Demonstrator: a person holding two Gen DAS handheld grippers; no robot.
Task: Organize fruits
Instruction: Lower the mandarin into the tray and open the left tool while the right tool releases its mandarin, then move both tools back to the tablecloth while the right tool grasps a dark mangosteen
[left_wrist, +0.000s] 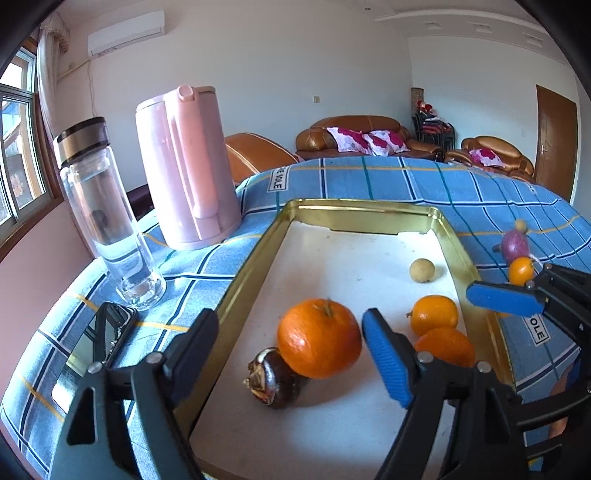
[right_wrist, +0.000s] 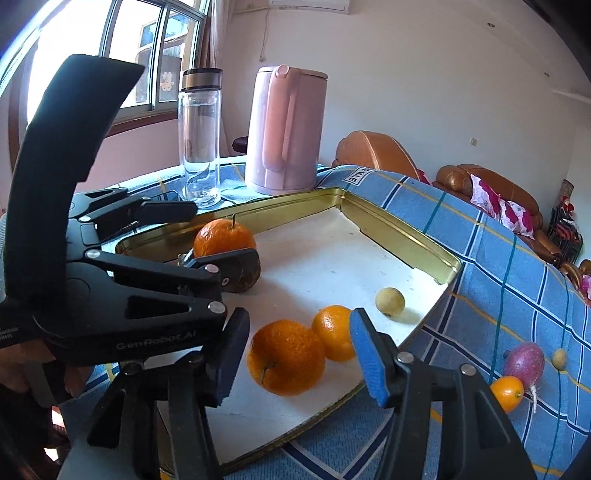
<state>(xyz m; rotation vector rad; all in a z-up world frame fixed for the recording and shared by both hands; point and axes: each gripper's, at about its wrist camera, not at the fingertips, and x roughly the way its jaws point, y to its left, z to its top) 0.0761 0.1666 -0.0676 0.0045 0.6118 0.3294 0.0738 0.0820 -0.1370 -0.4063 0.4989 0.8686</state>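
Note:
A gold-rimmed tray (left_wrist: 255, 254) (right_wrist: 406, 251) with a white floor holds a large orange (left_wrist: 319, 338) (right_wrist: 223, 236), a dark brown fruit (left_wrist: 275, 378) (right_wrist: 245, 275), two more oranges (left_wrist: 434, 314) (right_wrist: 286, 356), and a small pale round fruit (left_wrist: 422, 270) (right_wrist: 389, 301). My left gripper (left_wrist: 291, 343) is open around the large orange, not touching. My right gripper (right_wrist: 295, 354) (left_wrist: 504, 295) is open and empty over the tray's right side. On the cloth outside lie a purple fruit (left_wrist: 515, 243) (right_wrist: 524, 362), a small orange fruit (left_wrist: 521, 270) (right_wrist: 506, 393) and a tiny yellow one (right_wrist: 559, 358).
A pink kettle (left_wrist: 188, 166) (right_wrist: 286, 129) and a clear glass bottle (left_wrist: 107, 221) (right_wrist: 199, 136) stand left of the tray on the blue checked cloth (left_wrist: 498, 199). A phone (left_wrist: 92, 354) lies by the bottle. Sofas stand behind the table.

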